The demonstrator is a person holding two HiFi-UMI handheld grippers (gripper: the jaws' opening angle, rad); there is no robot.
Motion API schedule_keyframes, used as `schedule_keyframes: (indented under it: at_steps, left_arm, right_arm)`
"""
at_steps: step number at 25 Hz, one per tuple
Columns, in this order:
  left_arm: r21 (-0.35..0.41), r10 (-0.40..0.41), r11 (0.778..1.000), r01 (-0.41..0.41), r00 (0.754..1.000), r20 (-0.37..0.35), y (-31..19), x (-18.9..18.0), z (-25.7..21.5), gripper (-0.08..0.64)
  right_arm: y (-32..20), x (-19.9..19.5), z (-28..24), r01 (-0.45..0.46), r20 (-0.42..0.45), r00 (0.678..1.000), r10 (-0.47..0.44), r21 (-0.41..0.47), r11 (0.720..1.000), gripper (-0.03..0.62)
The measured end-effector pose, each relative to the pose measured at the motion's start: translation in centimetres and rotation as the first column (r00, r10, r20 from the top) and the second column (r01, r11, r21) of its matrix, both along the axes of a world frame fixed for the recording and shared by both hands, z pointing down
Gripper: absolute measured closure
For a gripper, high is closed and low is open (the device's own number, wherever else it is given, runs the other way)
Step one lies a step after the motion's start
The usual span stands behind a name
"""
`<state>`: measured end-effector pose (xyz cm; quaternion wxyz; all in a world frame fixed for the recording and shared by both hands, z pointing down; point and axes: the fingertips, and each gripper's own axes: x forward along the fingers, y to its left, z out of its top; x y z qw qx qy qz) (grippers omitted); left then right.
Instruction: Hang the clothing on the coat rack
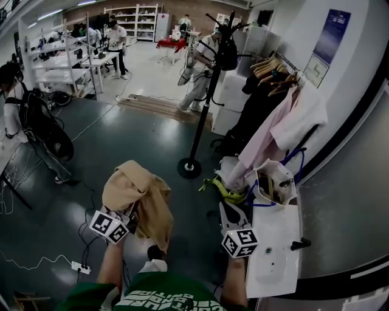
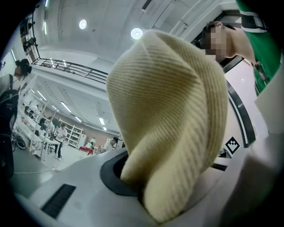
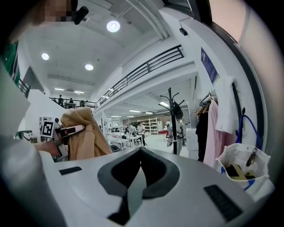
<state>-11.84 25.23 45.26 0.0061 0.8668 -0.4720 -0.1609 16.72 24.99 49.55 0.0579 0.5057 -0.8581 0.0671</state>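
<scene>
A: Where's the garment [image 1: 137, 197] sitting?
B: It's hanging bunched from the left gripper [image 1: 129, 214], whose jaws are pinching a fold of it. The rack [image 1: 205, 103] is standing on the floor at 1 o'clock from it, well apart.
A: Right gripper [image 1: 230, 212]?
B: Its jaws are meeting with nothing between them. It's idling at 3 o'clock of the garment.
A: Handling?
B: It's showing as tan ribbed knit, so I'm guessing soft, limp, lightish, not fragile. The knit is probably giving the pads grip. It's drooping in a lump, so there's nothing stiff to aim with.
A: Where to hold?
B: I'm judging the collar or neck edge, but it's hiding in the folds. The free right gripper is looking best placed to spread it for a hook [image 1: 209, 17].
A: Counts?
B: One garment, one rack, two grippers. The rack is carrying one dark item [image 1: 228, 54]. At 3 o'clock of the rack, one pink piece [image 1: 261, 143], one white piece [image 1: 301, 118] and some dark ones I can't count are hanging. One white bag [image 1: 276, 182] is sitting below them.
</scene>
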Motion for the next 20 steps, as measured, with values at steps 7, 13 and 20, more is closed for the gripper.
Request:
schedule_keyframes:
  at_steps: [7, 13, 20]
  left_arm:
    - [0.015, 0.051, 0.999, -0.051, 0.999, 0.002, -5.4, -1.5, -0.7, 0.485]
    - [0.019, 0.092, 0.996, -0.092, 0.996, -0.001, -8.9, -2.7, -1.0, 0.485]
    - [0.014, 0.132, 0.991, -0.132, 0.991, 0.006, -12.6, -3.2, -1.0, 0.485]
  right_arm:
    - [-5.2, -2.3, -0.7, -0.036, 0.006, 0.999, 0.036, 0.01, 0.999, 0.583]
    - [-8.4, -5.0, -1.0, -0.051, 0.019, 0.999, 0.051, 0.012, 0.999, 0.583]
    - [-10.6, -6.9, -0.9, -0.071, 0.028, 0.997, 0.071, 0.014, 0.997, 0.583]
